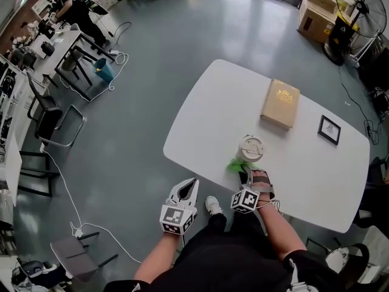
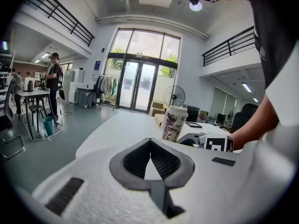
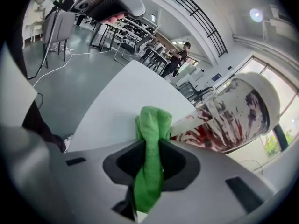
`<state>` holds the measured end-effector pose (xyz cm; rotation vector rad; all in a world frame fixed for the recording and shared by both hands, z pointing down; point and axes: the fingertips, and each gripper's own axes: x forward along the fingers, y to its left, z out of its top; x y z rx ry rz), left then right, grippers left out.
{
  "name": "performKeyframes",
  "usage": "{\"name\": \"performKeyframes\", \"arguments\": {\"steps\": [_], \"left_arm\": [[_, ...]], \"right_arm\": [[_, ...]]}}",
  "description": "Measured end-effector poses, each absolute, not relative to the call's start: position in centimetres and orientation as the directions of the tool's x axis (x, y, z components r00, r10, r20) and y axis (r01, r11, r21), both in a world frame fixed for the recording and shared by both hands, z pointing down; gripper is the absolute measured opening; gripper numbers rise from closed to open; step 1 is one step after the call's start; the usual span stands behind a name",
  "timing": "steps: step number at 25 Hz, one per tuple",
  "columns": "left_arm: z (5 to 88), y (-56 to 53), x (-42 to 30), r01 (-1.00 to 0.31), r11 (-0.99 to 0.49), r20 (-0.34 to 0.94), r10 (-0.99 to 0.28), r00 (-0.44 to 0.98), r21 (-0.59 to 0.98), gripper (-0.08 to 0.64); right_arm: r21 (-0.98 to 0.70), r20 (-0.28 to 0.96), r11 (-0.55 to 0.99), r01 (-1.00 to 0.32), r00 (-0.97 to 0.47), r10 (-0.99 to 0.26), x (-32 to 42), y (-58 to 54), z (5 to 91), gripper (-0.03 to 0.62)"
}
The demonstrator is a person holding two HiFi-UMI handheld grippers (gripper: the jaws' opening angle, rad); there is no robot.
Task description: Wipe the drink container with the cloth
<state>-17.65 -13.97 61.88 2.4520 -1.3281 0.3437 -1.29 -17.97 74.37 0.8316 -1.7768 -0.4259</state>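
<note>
Standing upright on the white oval table [image 1: 206, 102], the lidded, red-patterned paper cup [image 1: 250, 149] had the green cloth [image 3: 152, 153] just beside its lower side. The right gripper [image 1: 248, 175] was clenched on that cloth. The left gripper [image 2: 149, 141] was closed, empty, off the table.

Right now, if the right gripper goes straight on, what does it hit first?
Probably the cup, close ahead and slightly right. The green cloth pinched in the right gripper sticks out front, so it would touch first.
</note>
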Motion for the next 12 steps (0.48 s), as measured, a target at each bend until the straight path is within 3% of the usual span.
{"name": "performKeyframes", "arguments": {"steps": [4, 8, 12], "left_arm": [[61.8, -14.0, -17.7, -0.835, -0.524, 0.36, -0.756, 0.547, 0.168, 0.008], [61.5, -14.1, -17.4, -0.825, -0.539, 0.349, -0.75, 0.562, 0.168, 0.008], [61.5, -14.0, -17.2, -0.816, -0.553, 0.344, -0.743, 0.575, 0.168, 0.008]], "right_arm": [[0.617, 0.677, 0.686, -0.386, -0.184, -0.713, -1.6, -17.8, 73.7, 0.094], [0.551, 0.635, 0.65, -0.522, -0.243, -0.733, -2.8, -17.4, 70.6, 0.089], [0.296, 0.588, 0.588, -0.753, -0.341, -0.733, -4.8, -17.2, 66.6, 0.089]]}}
